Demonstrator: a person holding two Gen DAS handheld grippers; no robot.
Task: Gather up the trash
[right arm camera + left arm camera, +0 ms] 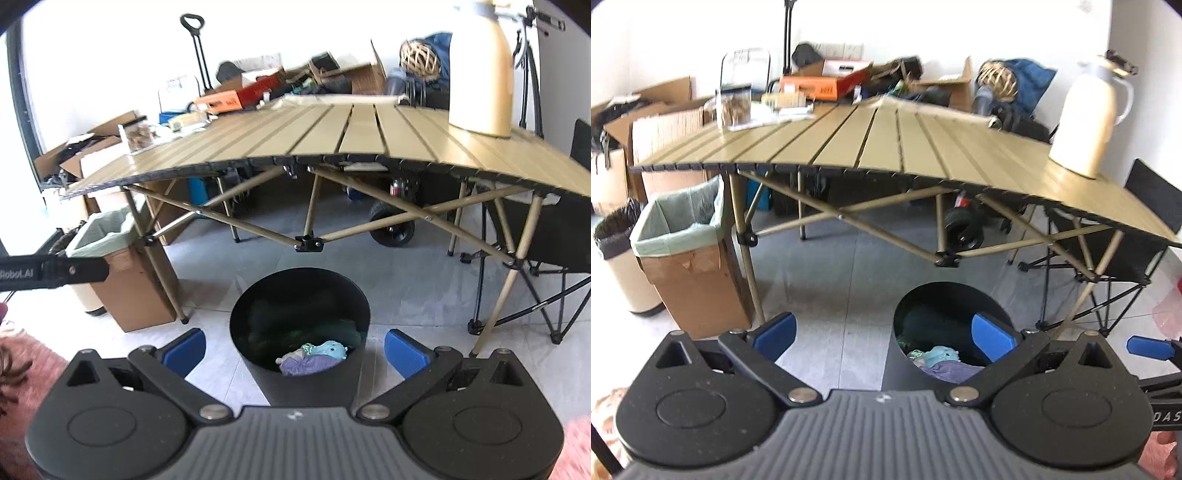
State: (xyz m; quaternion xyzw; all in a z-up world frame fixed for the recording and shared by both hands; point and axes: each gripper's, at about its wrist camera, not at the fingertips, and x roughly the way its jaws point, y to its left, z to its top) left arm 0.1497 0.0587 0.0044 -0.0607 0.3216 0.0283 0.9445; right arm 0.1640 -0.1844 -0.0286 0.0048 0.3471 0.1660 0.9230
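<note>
A black round bin point(299, 384) stands on the tiled floor in front of the slatted table. Inside it lie crumpled scraps of trash point(314, 358), pale blue, purple and green. My right gripper point(295, 349) hangs above the bin with its blue pads spread wide and nothing between them. In the left wrist view the same bin point(912, 369) sits low and right of centre, with the trash point(940, 360) showing inside. My left gripper point(884, 334) is open and empty, its right pad over the bin's mouth. A blue fingertip point(1150, 347) of the right gripper shows at the far right.
A tan folding table point(369, 144) carries a cream jug point(482, 74) at the right and a clear jar point(138, 134) at the left. A lined cardboard box point(687, 254) and a round can point(617, 254) stand at the left. A black folding chair point(1134, 258) stands right. Pink rug point(576, 450) underfoot.
</note>
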